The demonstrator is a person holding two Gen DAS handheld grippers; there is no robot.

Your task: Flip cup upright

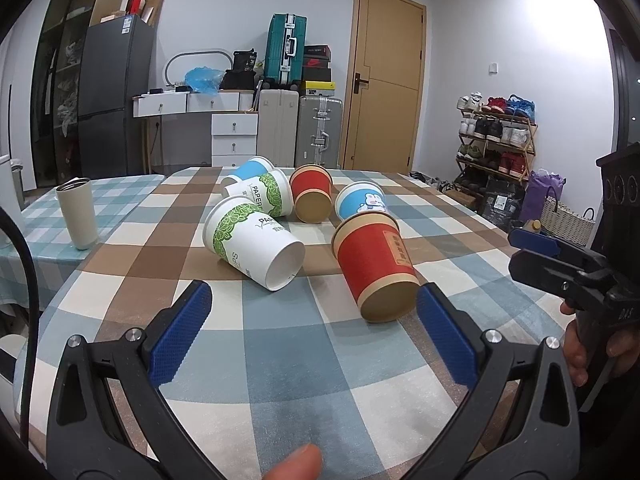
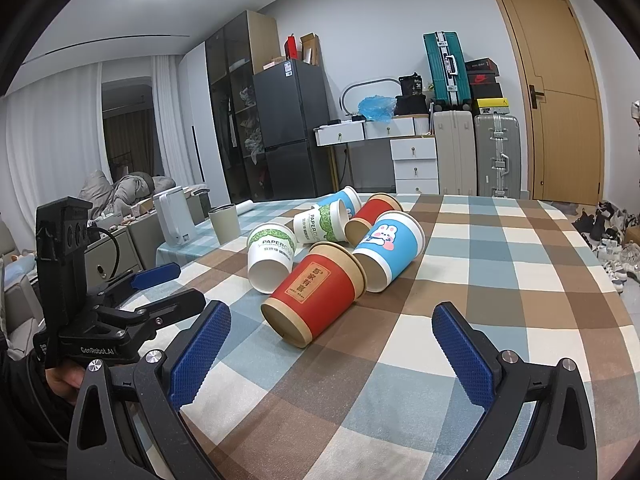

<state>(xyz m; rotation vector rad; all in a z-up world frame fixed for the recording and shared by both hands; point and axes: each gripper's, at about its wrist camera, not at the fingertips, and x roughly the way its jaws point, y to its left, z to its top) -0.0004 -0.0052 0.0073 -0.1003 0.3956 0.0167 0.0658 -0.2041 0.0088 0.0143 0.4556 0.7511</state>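
Observation:
Several paper cups lie on their sides in a cluster on the checked tablecloth [image 1: 280, 360]. Nearest is a red cup [image 1: 374, 266], its base toward me; it also shows in the right wrist view [image 2: 316, 298]. A white cup with green leaves [image 1: 252, 242] lies left of it, and it shows in the right wrist view [image 2: 272, 254]. A blue rabbit cup [image 2: 390, 250], a second red cup [image 1: 311, 194] and two more cups lie behind. My left gripper [image 1: 314, 322] is open and empty, just short of the red cup. My right gripper [image 2: 332, 344] is open and empty, near the same cup.
A grey tumbler [image 1: 77, 213] stands upright on the adjoining blue-checked table at the left. The right gripper's body [image 1: 572, 276] shows at the right edge of the left wrist view. The left gripper's body [image 2: 120, 312] shows at the left of the right wrist view. Suitcases, drawers and a door stand behind the table.

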